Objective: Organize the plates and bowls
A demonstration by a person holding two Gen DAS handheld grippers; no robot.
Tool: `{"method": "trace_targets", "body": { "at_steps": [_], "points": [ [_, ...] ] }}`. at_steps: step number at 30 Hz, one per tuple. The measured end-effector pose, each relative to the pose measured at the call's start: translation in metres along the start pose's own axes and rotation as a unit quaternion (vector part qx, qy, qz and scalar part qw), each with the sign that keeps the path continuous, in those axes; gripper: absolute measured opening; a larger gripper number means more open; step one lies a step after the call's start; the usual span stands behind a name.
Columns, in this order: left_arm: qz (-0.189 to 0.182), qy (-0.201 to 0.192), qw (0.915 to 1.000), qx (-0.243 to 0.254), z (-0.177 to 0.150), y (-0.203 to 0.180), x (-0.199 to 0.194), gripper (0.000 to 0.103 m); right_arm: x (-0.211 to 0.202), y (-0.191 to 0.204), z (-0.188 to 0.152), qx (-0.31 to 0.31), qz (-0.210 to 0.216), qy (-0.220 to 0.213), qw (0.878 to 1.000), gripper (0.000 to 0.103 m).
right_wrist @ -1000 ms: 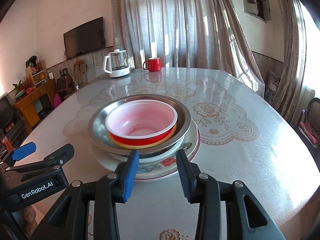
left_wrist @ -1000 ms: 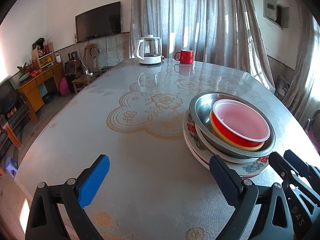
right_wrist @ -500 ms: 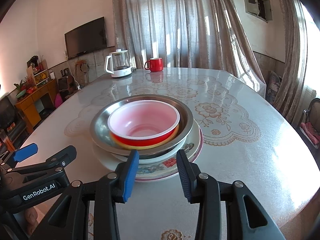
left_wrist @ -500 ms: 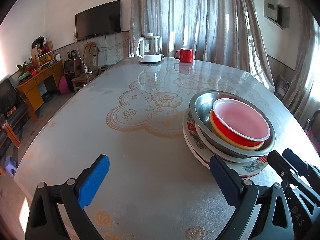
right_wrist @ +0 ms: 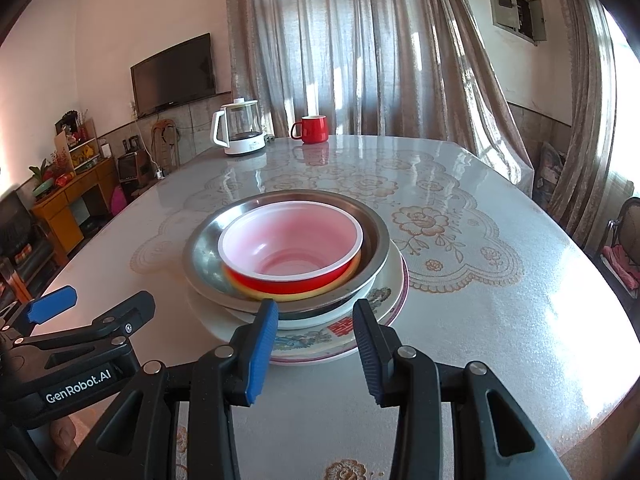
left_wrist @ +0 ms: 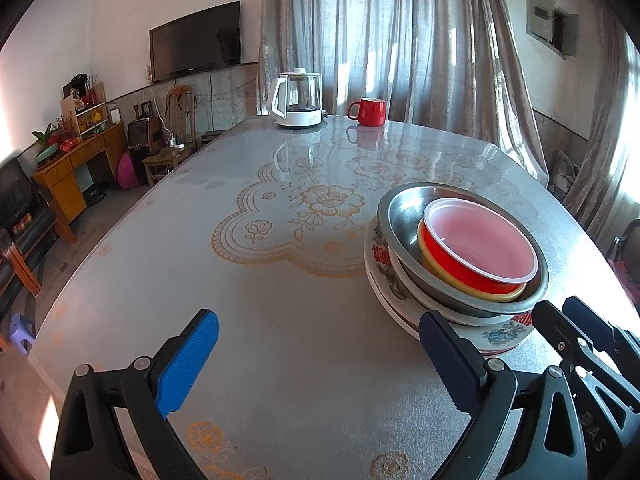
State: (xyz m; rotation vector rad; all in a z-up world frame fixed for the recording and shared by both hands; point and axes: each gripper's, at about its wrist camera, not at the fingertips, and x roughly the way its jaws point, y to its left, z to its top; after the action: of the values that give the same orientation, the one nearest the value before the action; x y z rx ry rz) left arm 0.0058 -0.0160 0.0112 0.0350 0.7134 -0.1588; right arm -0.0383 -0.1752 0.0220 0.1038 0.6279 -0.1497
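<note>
Red bowl [right_wrist: 290, 246]: plastic, pale inside, topmost of the stack; it sits in a yellow bowl [right_wrist: 296, 294], only whose rim shows beneath it.
Steel bowl [right_wrist: 372, 236]: wide and shiny, holding the yellow and red bowls, which lie toward its near side in the right wrist view.
White bowl [right_wrist: 320, 322]: under the steel bowl, just an edge of it visible.
Patterned plate [right_wrist: 340, 342]: bottom of the stack, with red characters and floral print on its rim, resting flat on the table [right_wrist: 500, 320].
Stack position: in the right wrist view at 12 o'clock from the gripper, just beyond the fingertips; in the left wrist view at about 2 o'clock, near the right finger.
Right gripper [right_wrist: 314, 344]: jaws partly apart, nothing between them; the blue pads hover just short of the plate's near rim, not touching it.
Left gripper [left_wrist: 316, 352]: jaws wide apart over bare tabletop, holding nothing; its right finger [left_wrist: 448, 350] overlaps the plate's edge in the picture, and contact cannot be told.
Table cover: glossy grey with gold floral lace print.
Kettle [left_wrist: 298, 98]: glass with white base and handle, at the far edge, about 12 o'clock in the left wrist view.
Red mug [left_wrist: 370, 111]: just right of the kettle, apart from it.
Background: television [left_wrist: 196, 51] on the wall at 11 o'clock, grey curtains [left_wrist: 400, 40] behind the table.
</note>
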Motion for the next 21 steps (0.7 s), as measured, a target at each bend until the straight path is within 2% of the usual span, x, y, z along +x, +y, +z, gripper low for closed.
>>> {"method": "trace_targets", "body": {
  "at_steps": [21],
  "points": [
    [-0.004, 0.002, 1.0, 0.002, 0.0017, 0.0008, 0.0005, 0.101, 0.0017, 0.0, 0.0009, 0.002, 0.002, 0.004, 1.0, 0.039]
  ]
}}
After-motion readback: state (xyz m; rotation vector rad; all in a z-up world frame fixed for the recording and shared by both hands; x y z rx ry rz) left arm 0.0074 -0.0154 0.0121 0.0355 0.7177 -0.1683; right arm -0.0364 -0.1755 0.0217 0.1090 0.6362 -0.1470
